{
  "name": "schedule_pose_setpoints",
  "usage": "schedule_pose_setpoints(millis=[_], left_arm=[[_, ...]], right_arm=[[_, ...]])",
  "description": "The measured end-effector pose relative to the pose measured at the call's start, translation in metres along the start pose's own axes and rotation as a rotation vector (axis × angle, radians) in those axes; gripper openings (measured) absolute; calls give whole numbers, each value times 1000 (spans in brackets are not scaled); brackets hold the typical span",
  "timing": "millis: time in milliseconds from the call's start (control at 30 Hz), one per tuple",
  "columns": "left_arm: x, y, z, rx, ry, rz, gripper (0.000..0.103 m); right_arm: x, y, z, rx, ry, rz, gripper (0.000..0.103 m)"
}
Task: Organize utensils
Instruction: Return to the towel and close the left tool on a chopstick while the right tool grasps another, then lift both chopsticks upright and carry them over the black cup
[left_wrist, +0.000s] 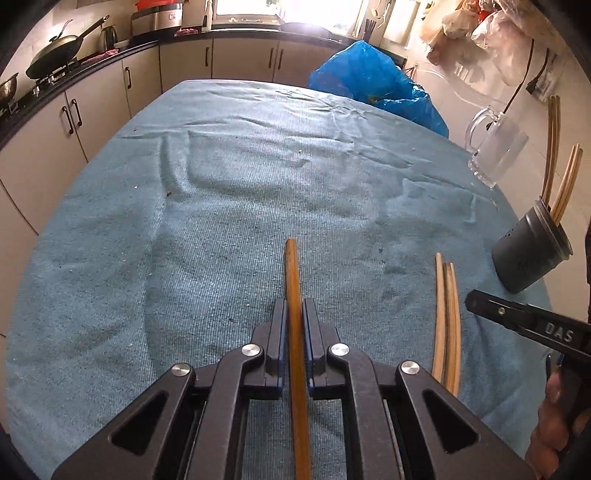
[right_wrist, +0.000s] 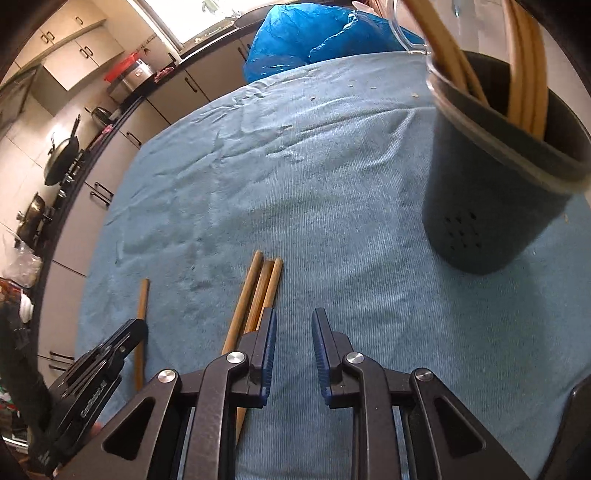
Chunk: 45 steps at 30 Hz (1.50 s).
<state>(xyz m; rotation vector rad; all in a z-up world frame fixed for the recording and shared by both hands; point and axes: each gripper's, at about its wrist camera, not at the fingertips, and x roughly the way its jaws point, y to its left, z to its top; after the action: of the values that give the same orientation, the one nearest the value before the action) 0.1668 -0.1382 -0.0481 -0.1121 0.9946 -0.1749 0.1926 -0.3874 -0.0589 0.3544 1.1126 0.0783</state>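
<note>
My left gripper (left_wrist: 294, 308) is shut on one wooden chopstick (left_wrist: 293, 273) that lies along the blue cloth; it also shows in the right wrist view (right_wrist: 142, 299), with the left gripper (right_wrist: 138, 325) low at the left. Three loose chopsticks (left_wrist: 447, 317) lie to its right, seen also in the right wrist view (right_wrist: 258, 291). My right gripper (right_wrist: 293, 321) is open and empty, just right of those chopsticks; it shows at the right edge of the left wrist view (left_wrist: 471, 297). A dark grey holder (right_wrist: 491, 199) with several chopsticks stands at the right (left_wrist: 528, 254).
A blue cloth (left_wrist: 258, 177) covers the table. A clear glass mug (left_wrist: 495, 147) stands beyond the holder. A blue plastic bag (left_wrist: 369, 81) sits at the far edge. Kitchen cabinets (left_wrist: 74, 122) with a wok (left_wrist: 59, 55) run along the left.
</note>
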Motion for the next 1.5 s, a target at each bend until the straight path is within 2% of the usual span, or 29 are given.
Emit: schedule_pose_setpoints(millis=[267,367,433,467,500,533,667,700,733,767,833,933,1100,1233,1367,1500], left_arm=[[0,4,0,-14,3,-24,9],[0,4,0,-9,1,-19,9],[-1,5,0,-12,3,-22,9],[-1,5,0,-15,3,-25,9],[-1,5,-1,-18,4,-28,9],[-1,5,-1,-22,5,-32,9],[0,7,2,-37,16,-44,9],[0,6,3,-38,22,-48,7],[0,6,3,-40,28,-55,7],[-2,6,3,-41,31,-68,7],[-7,5,2,-45,27,-90,7],[-32,2,5,-45,-28,-132,7],[-78,-5,10,-41,-108,-165,7],[-110,-14,8,-26,-163,-171,7],[-135,-25,3,-11,-204,-177,7],[-149,-32,4,14,-235,-165,7]], right_arm=[[8,20,10,-76,5,-102,22],[14,36,11,-125,39,-165,21],[18,48,8,-184,27,-235,21],[20,53,6,-205,24,-254,20],[21,56,5,-217,23,-260,14],[21,55,5,-224,27,-260,9],[15,38,3,-196,33,-220,6],[12,35,3,-172,29,-188,6],[5,24,3,-126,23,-121,6],[-3,16,2,-101,6,-81,6],[-22,14,-5,-110,-56,-62,6],[-59,14,-16,-128,-163,15,6],[-120,23,-39,-222,-366,77,6],[-157,30,-61,-277,-492,115,6],[-180,37,-81,-326,-586,120,6],[-189,39,-86,-337,-637,149,6]])
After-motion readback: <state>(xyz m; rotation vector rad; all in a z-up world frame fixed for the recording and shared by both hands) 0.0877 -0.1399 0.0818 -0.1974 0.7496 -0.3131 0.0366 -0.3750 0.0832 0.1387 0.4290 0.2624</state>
